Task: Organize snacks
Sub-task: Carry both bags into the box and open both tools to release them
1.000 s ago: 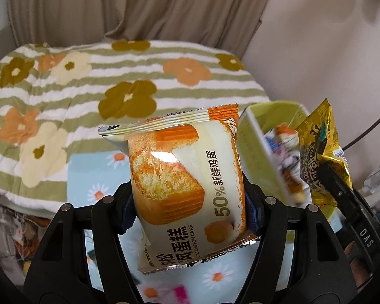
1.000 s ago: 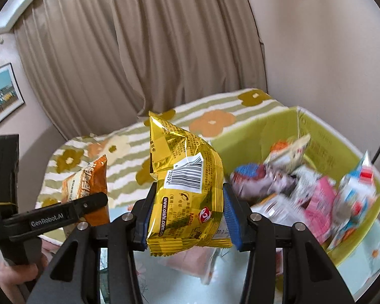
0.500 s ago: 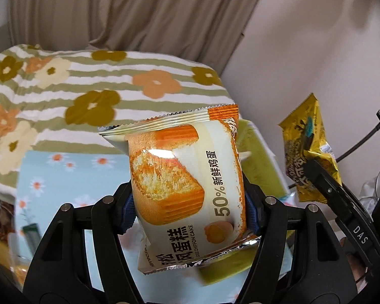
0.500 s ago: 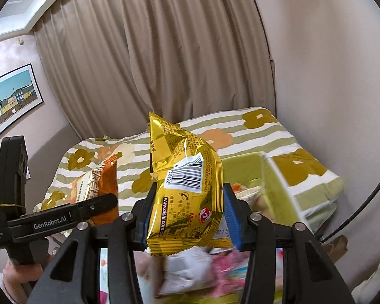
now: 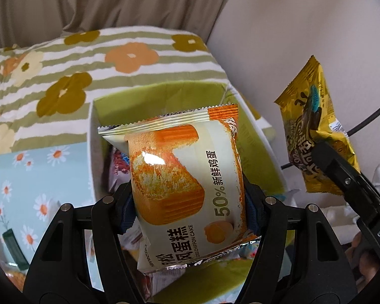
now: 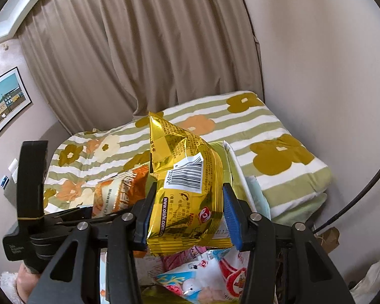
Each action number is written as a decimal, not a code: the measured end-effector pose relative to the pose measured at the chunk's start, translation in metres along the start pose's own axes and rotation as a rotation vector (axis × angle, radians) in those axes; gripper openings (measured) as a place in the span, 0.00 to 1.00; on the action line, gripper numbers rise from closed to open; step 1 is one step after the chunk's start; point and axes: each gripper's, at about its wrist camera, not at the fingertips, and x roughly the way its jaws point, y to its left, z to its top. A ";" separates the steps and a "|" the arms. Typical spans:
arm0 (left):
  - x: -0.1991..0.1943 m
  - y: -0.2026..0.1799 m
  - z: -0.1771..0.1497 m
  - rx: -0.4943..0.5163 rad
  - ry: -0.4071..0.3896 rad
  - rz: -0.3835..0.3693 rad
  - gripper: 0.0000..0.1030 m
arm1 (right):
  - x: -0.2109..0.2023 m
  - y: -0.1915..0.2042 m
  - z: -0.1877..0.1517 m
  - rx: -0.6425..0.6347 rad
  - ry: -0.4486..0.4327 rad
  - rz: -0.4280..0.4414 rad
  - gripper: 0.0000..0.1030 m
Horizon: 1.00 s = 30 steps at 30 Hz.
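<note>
My left gripper (image 5: 187,202) is shut on a white and orange chiffon cake packet (image 5: 179,177) and holds it above the open green box (image 5: 164,96). My right gripper (image 6: 187,215) is shut on a gold snack bag (image 6: 187,185), also held over the box, whose white rim (image 6: 236,167) shows behind it. The gold bag also shows at the right of the left wrist view (image 5: 314,136). The cake packet shows at the left of the right wrist view (image 6: 121,190). Several snack packets (image 6: 202,273) lie in the box.
The box stands on a light blue daisy cloth (image 5: 38,177). Behind it is a bed with a green-striped flowered cover (image 5: 76,76). Beige curtains (image 6: 139,50) and a plain wall (image 6: 316,63) stand behind. A black cable (image 6: 367,190) runs at the right.
Both grippers have moved over the green box with their packets still held. The box has come in under the cake packet in the left wrist view.
</note>
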 end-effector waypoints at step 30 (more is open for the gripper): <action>-0.042 0.051 -0.027 -0.036 -0.038 0.097 1.00 | 0.051 -0.014 -0.002 0.000 0.130 -0.054 1.00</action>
